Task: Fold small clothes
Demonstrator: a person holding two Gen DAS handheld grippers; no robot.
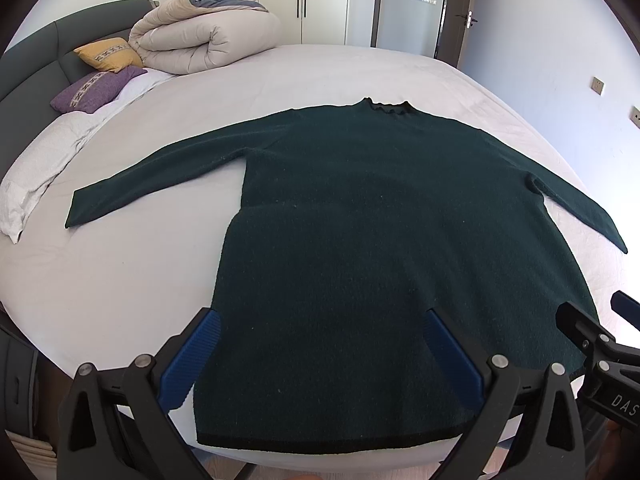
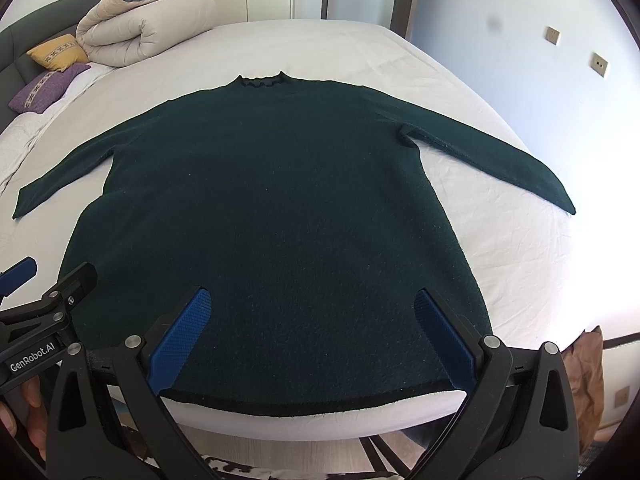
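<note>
Jaws of both grippers stand spread wide, holding nothing. Left gripper (image 1: 324, 354) and right gripper (image 2: 314, 330) hover side by side over the hem of the sweater (image 1: 360, 220), which lies flat on the bed (image 1: 120, 280), sleeves out, collar toward the far edge, near the duvet (image 1: 204, 40)

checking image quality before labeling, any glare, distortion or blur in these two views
Left wrist view: strong fisheye bending of the bed, even light, dark green sweater sharp. Right wrist view: same bending, sheet blown out white at right, a dark smudge on the wall.
</note>
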